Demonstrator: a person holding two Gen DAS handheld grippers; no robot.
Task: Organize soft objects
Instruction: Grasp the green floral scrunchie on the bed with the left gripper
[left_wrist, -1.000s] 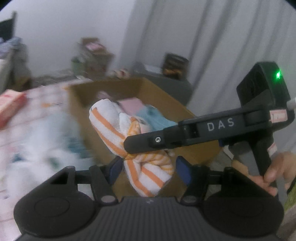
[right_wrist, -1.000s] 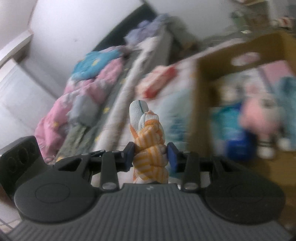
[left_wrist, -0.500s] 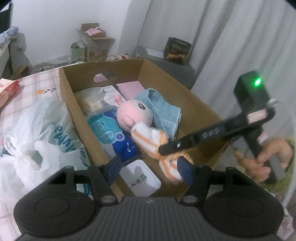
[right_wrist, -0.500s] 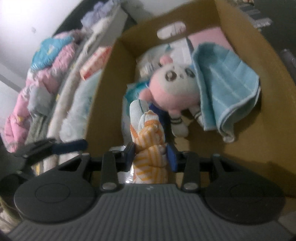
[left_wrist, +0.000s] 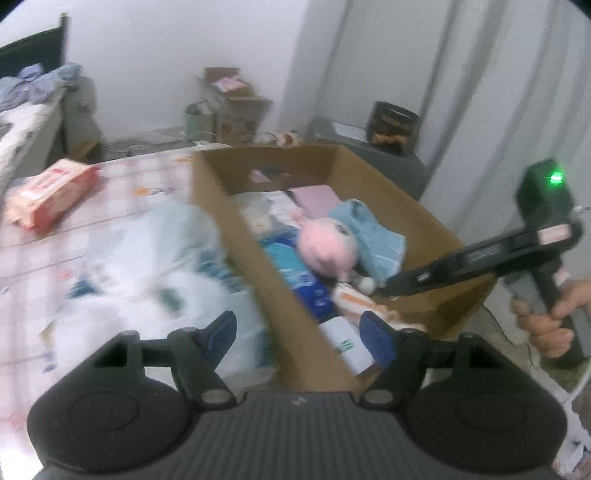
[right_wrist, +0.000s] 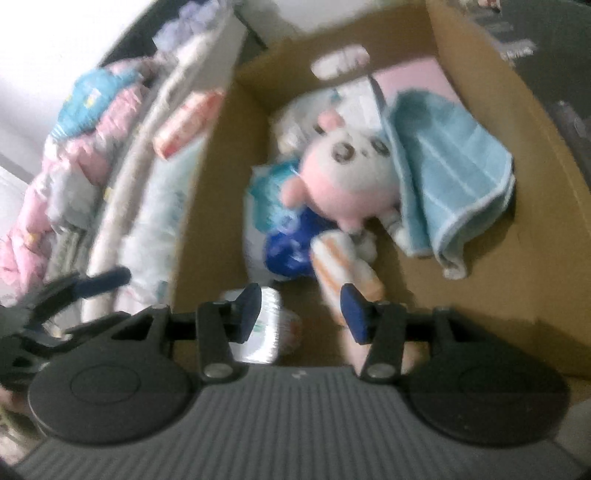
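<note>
The orange-and-white striped cloth lies in the near end of the cardboard box, on the box floor just in front of the pink stuffed animal and touching its feet; it reaches back under the right-hand blue pad of the right gripper. That gripper's jaws are opening; the cloth is no longer pinched, with only the one pad close over it and the other pad standing clear above a white packet. Beside the stuffed animal a light blue towel is draped against the box's right side, and a blue-and-white soft pack lies to the animal's left; a pink flat item sits at the far end. In the left wrist view the striped cloth shows under the tip of the right gripper, which a hand holds by its handle at the box's right edge, a green light glowing on it. The left gripper hangs over the near left wall of the box, its jaws spread and opening with nothing between the pads. Left of the box a white plastic bag rests on the checked bench, blurred, and a red-and-white packet lies farther back near the bench's edge.
</note>
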